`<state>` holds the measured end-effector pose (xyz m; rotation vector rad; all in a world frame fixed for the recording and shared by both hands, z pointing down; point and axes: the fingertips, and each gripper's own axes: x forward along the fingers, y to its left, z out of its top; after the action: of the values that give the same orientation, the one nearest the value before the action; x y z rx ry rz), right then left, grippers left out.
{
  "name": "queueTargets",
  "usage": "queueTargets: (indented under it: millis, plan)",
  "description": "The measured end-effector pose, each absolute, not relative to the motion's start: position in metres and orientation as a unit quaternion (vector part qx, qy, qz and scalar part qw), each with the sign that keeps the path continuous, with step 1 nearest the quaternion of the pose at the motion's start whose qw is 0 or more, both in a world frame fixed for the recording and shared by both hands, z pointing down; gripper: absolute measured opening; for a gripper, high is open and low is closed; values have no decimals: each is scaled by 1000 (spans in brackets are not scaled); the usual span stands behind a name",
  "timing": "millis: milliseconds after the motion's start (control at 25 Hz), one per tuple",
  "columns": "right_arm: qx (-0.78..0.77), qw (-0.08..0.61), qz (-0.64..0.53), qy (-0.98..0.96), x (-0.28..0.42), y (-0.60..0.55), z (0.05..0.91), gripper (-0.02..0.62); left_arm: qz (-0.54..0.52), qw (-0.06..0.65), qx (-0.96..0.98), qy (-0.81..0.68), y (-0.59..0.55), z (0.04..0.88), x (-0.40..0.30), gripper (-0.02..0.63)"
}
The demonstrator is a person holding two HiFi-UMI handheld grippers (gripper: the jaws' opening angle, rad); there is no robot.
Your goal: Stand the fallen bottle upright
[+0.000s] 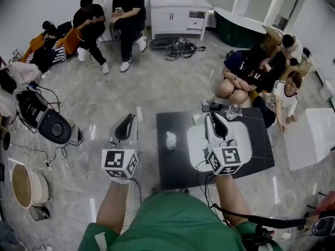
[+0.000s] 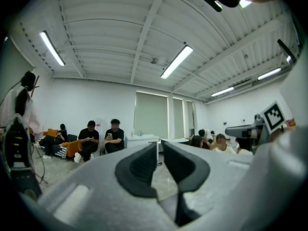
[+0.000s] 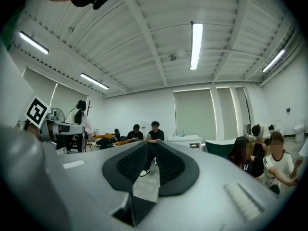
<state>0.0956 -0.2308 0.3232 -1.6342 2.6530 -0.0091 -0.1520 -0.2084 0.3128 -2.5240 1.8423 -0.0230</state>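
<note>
A small pale translucent bottle [image 1: 170,140] rests on the dark square table [image 1: 178,177], left of its middle; from above it looks upright, though I cannot be sure. My left gripper [image 1: 127,117] hangs over the floor just left of the table, apart from the bottle, and its jaws meet at the tips with nothing between them [image 2: 159,143]. My right gripper [image 1: 216,116] is held over the table's right half above a white sheet [image 1: 194,140], shut and empty [image 3: 150,143]. Both gripper views look level into the room, and neither shows the bottle or the table.
A clear round object [image 1: 233,110] sits at the table's far edge. People sit on the floor to the right [image 1: 251,77] and on chairs at the back [image 1: 128,20]. A white cabinet [image 1: 178,12], cables [image 1: 178,47] and gear on the floor [image 1: 44,120] surround the table.
</note>
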Motion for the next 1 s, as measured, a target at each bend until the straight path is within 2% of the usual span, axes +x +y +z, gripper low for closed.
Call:
queueTargets:
  millis: [360,1000]
  plan:
    - [-538,30,15,842,118,-222,305,55,-3,34,-820,571,-212,292,-130,40]
    - [-550,12,21,835,126,-223,318,55,4,20,-831,556,-224,309,-124,40]
